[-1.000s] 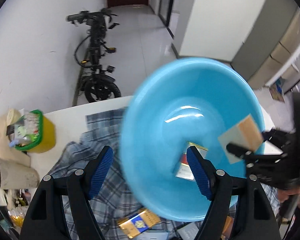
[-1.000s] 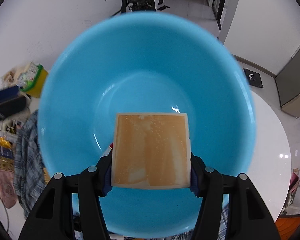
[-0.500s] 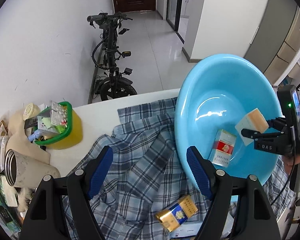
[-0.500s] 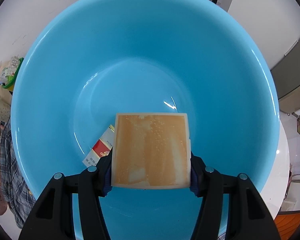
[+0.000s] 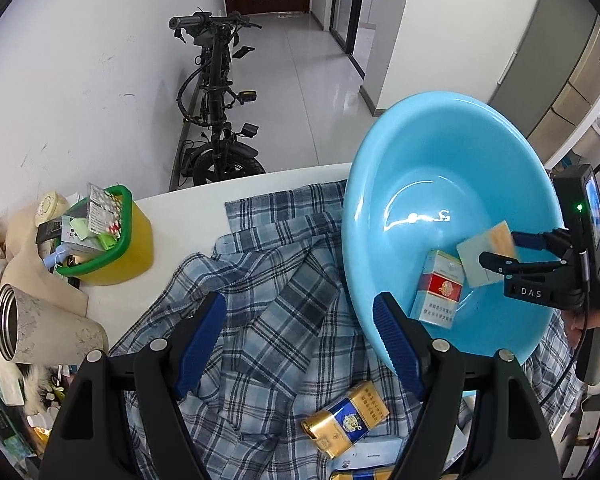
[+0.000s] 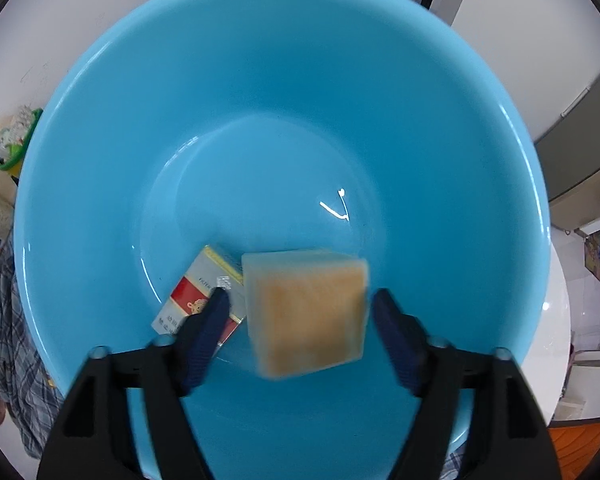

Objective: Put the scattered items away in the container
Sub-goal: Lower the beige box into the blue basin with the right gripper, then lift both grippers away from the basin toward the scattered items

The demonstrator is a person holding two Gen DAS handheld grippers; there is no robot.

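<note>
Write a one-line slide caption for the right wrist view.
Right gripper opening above the blue basin, letting go of an orange sponge beside a red-and-white cigarette pack.

Basin (image 6: pixel 260 80) glossy smooth plastic; shirt (image 5: pixel 268 304) woven plaid cloth; mug (image 5: pixel 40 328) matt, metal rim.

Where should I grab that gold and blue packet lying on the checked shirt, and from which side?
Take the gold and blue packet across its two long edges, coming down from above with the left gripper. It lies flat and askew on the checked shirt, so turn the gripper to match; the soft cloth probably gives under the fingertips.
</note>
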